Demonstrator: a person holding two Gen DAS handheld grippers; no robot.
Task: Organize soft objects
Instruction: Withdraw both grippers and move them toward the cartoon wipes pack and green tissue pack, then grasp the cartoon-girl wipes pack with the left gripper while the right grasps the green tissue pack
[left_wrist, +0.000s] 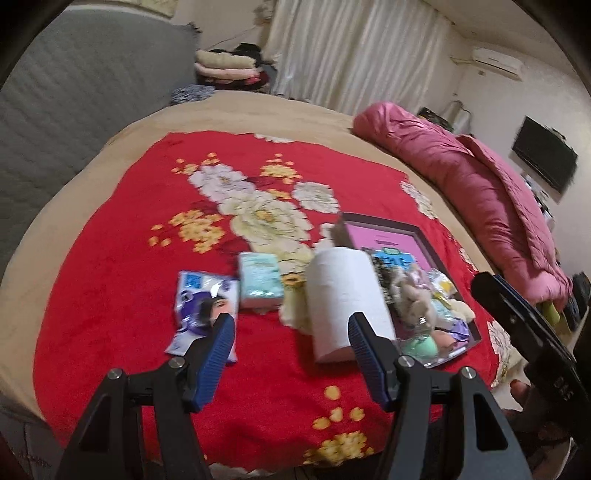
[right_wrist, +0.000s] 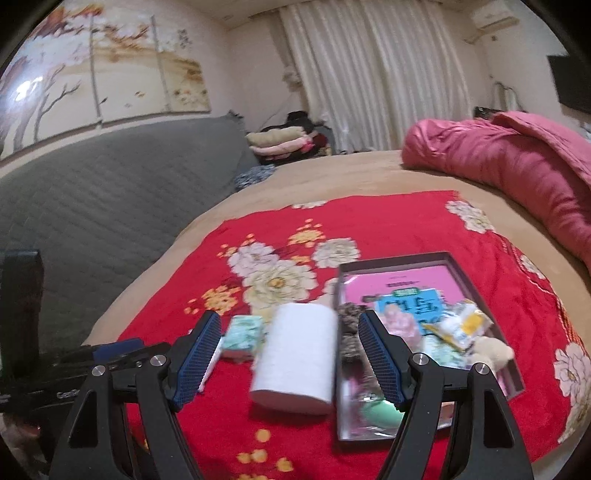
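Both tongs are standing wide open above the bed, and neither is holding anything. The left tongs (left_wrist: 291, 332) are hovering over the red plush blanket with white and yellow flowers (left_wrist: 110, 295), their blue ribbed pads well apart. The right tongs (right_wrist: 290, 332) are likewise gaping, nothing touching their pads.

The soft things are lying on that blanket. A white roll of paper (left_wrist: 343, 299) is lying on its side, just beside the left wall of a shallow dark-framed box with a pink lining (left_wrist: 402, 230). To the left of the roll, a pale green pack of tissues (left_wrist: 258, 280) is sitting, and further left a white and purple plastic pack (left_wrist: 201, 295) is lying flat, partly behind the left tongs' pad in the left wrist view.

Inside the box a heap of small items is resting: a beige plush toy (left_wrist: 413, 295), a mint green rounded thing (left_wrist: 417, 341), a blue printed packet (right_wrist: 410, 302) and a yellow and white packet (right_wrist: 465, 325); blur is hiding finer detail.

A rolled pink quilt (left_wrist: 461, 173) is lying along the bed's far right edge, well apart from the box. A grey quilted headboard (right_wrist: 110, 192) is standing on the left.
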